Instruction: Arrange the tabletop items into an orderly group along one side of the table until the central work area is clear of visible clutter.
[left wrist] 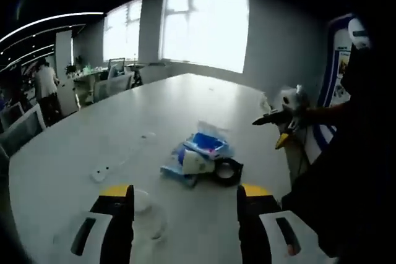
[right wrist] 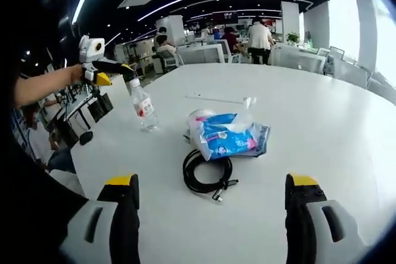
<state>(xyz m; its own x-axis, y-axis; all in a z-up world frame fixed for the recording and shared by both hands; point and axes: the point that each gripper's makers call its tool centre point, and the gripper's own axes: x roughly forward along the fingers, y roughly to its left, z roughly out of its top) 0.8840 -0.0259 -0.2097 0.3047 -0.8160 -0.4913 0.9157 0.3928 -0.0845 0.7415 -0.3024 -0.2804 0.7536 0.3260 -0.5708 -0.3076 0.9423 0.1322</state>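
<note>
Both sets of jaws are spread wide with nothing in them: left gripper point(left wrist: 185, 227), right gripper point(right wrist: 210, 221). Tidying looks barely started to me. The blue wipes pack point(right wrist: 229, 135), coiled black cable point(right wrist: 206, 174) and water bottle point(right wrist: 143, 106) sit mid-table point(right wrist: 322, 109), loosely bunched.

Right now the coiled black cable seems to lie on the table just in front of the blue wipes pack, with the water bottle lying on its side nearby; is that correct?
One detail is wrong: the water bottle stands upright, not on its side, as the right gripper view shows. The coiled black cable does lie on the table just in front of the blue wipes pack.
</note>
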